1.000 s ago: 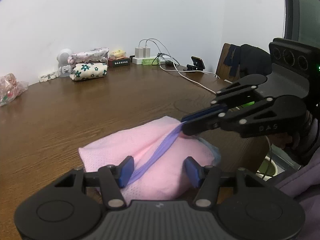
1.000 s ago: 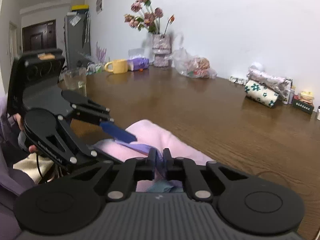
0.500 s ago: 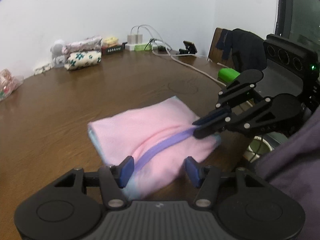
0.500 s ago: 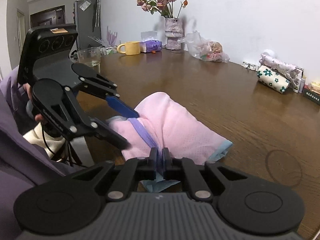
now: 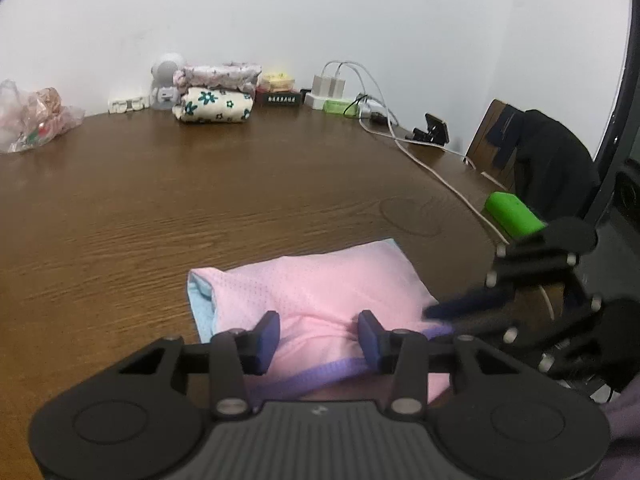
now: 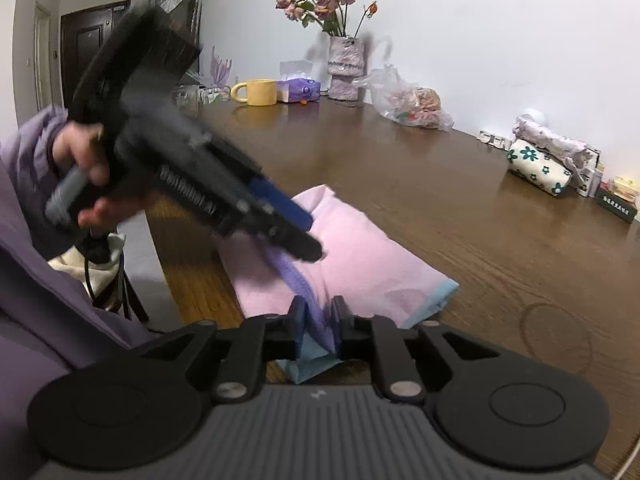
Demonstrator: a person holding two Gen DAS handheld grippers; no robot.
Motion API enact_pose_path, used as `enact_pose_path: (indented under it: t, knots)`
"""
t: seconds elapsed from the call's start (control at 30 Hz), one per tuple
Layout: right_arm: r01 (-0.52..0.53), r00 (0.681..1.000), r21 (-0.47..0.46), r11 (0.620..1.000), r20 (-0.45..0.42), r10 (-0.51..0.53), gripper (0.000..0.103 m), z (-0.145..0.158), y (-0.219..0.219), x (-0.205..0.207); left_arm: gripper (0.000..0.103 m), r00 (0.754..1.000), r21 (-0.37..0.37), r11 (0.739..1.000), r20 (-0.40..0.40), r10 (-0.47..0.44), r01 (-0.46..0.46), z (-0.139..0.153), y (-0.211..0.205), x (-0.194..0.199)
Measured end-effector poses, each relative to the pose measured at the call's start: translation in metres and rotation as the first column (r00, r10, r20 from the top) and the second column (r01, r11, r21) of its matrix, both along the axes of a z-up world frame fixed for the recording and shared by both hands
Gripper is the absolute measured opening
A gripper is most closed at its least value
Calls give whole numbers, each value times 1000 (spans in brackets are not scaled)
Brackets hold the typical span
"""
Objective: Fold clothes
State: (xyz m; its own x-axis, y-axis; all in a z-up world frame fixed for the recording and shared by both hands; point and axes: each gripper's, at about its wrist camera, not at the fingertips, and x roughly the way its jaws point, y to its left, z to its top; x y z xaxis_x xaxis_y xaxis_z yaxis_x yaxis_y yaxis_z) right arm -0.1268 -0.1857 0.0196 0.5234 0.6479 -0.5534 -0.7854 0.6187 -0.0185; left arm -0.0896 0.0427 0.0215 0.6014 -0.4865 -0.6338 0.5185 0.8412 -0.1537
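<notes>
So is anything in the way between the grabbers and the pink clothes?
Nothing visible. The pink garment already lies between both sets of jaws. The left gripper is closing over a pink fold; the right gripper is opening around the purple band.

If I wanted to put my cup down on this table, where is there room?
The wide bare wooden table between the pink garment and the floral rolled bundle is free. It is crowded along the wall, with chargers, and by the white cable on the right.
</notes>
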Motion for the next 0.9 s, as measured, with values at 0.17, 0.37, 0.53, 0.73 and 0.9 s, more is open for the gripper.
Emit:
enact_pose_path:
  t: [0.17,0.37,0.53,0.73,0.9]
  knots:
    - [40,999,163,986,-27,-36,33,15,-12,15,58,1000,-3,1000,-3,-3,3,2,7,-4]
    - [100,995,27,995,-28,-99,39,-4,10,19,68,997,14,997,-30,71,-70,11,30,-9]
    - [175,983,32,984,-69,-172,70,5,-2,16,69,987,8,993,-110,118,-117,3,35,-3]
    - [260,953,22,965,-168,-253,60,-11,3,24,70,989,-6,995,-112,96,-97,-1,28,-8]
    - [239,962,15,971,-137,-235,34,-15,13,12,52,993,-20,996,-88,81,-83,-5,21,-15]
